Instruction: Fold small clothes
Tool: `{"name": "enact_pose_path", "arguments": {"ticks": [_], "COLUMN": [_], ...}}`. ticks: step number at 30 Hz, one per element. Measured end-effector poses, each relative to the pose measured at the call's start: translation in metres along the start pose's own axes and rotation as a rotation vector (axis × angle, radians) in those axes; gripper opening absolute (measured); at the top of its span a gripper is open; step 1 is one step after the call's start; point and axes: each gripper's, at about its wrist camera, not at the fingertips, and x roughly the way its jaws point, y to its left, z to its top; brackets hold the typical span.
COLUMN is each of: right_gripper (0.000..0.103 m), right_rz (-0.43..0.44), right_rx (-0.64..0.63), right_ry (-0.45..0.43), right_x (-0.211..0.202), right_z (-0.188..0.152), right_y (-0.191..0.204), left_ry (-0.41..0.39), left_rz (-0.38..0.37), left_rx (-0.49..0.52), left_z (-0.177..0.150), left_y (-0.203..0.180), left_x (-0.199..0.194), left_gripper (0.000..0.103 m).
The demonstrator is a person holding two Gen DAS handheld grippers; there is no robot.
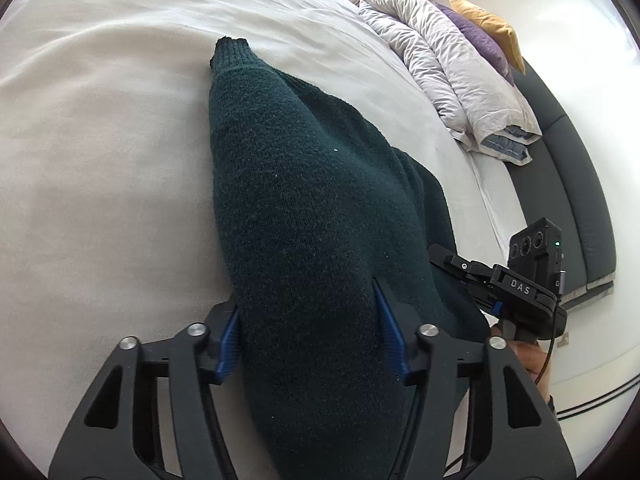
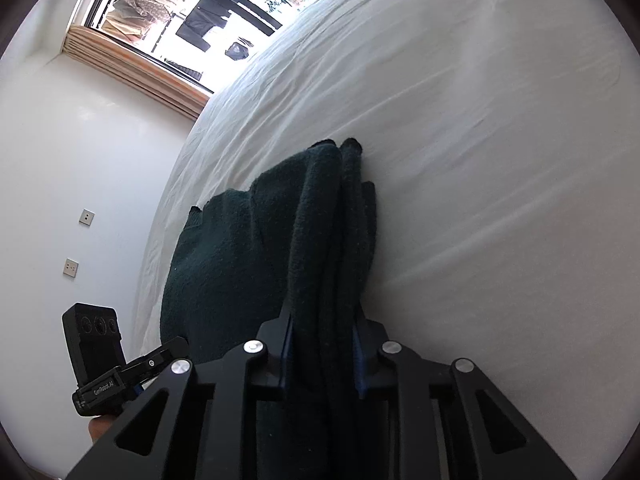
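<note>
Now both my left tongs and right tongs clamp the green sweater, lifting its near end off the bed to fold it over.

We see strong daylight in both views. In the right wrist view it pours through the window, which is blown out to near white. The white bed sheet glares, washing out its creases, while the dark green sweater stays sharp, knit texture visible. Fisheye bending curves the edges, and black vignette fills the corners. Shadows are soft.
</note>
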Motion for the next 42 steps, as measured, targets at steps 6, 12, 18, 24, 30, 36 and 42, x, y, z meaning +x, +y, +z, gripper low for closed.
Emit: {"name": "enact_pose_path", "arguments": {"ticks": [6, 12, 18, 24, 30, 36, 42], "right_gripper": [0.023, 0.023, 0.023, 0.026, 0.03, 0.048, 0.071], "right_rz": [0.01, 0.056, 0.092, 0.068, 0.095, -0.034, -0.179], "right_rx": [-0.026, -0.026, -0.024, 0.068, 0.051, 0.026, -0.119], "right_ry": [-0.052, -0.066, -0.055, -0.025, -0.072, -0.172, -0.32], "right_x": [-0.016, -0.012, 0.004, 0.032, 0.024, -0.029, -0.101], "right_z": [0.007, 0.018, 0.026, 0.021, 0.015, -0.004, -0.08], "right_y": [0.021, 0.037, 0.043, 0.004, -0.004, 0.004, 0.046], "left_ry": [-0.043, -0.099, -0.125, -0.096, -0.108, -0.157, -0.398], "left_rz": [-0.004, 0.013, 0.039, 0.046, 0.075, 0.127, 0.365], "left_rx": [0.018, 0.023, 0.004, -0.036, 0.016, 0.048, 0.311], "left_z": [0.012, 0.024, 0.03, 0.021, 0.016, -0.014, -0.092], "left_y": [-0.017, -0.022, -0.002, 0.034, 0.021, 0.015, -0.042], "left_x": [-0.02, -0.044, -0.061, -0.043, -0.039, -0.078, -0.165], "left_gripper": [0.038, 0.038, 0.038, 0.053, 0.065, 0.066, 0.076]}}
